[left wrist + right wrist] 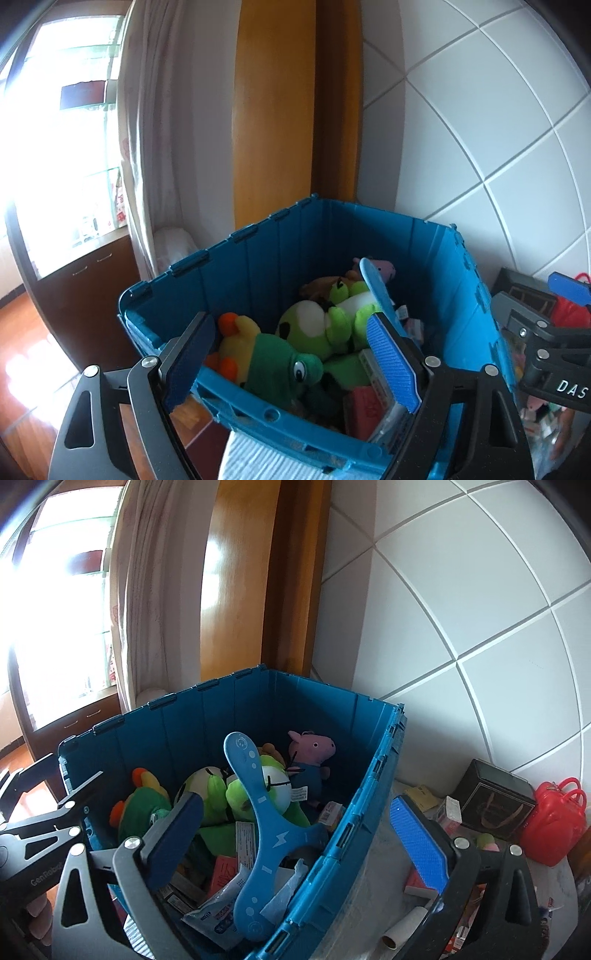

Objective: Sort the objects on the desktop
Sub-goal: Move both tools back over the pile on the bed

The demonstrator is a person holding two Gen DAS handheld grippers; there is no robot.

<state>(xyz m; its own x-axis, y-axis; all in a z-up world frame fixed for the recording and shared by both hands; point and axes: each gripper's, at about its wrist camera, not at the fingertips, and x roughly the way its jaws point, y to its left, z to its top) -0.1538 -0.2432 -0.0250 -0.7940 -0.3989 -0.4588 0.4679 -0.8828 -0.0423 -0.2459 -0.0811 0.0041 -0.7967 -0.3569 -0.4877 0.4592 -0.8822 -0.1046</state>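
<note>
White glossy wall tiles with grey grout fill the right side, next to a varnished wooden door frame and a pale curtain by a bright window.

Main thing is the blue plastic crate (369, 794), ribbed walls and hinged lid flaps folded out along the rim, sitting on the table (373, 897). It's packed: a flat blue boomerang (258, 834) with a lightning bolt moulded in leans across the pile, its top arm sticking up. Under it are fuzzy green frog plushies (325, 325), a darker green plush with orange bits (266, 354), and a pink pig plush (312, 753) in blue clothes against the far wall. Small cardboard boxes and plastic packets are jammed in the near corner.

Left hand-held gripper (291, 362) hovers over the near rim, ridged blue pads spread wide, nothing between them. Right hand-held gripper (299, 845) straddles the crate's right wall, also spread and holding nothing.

Out on the table to the right: a dark square box (493, 805), a shiny red toy handbag (554, 827), a cardboard tube (402, 926) and scattered little packages.
</note>
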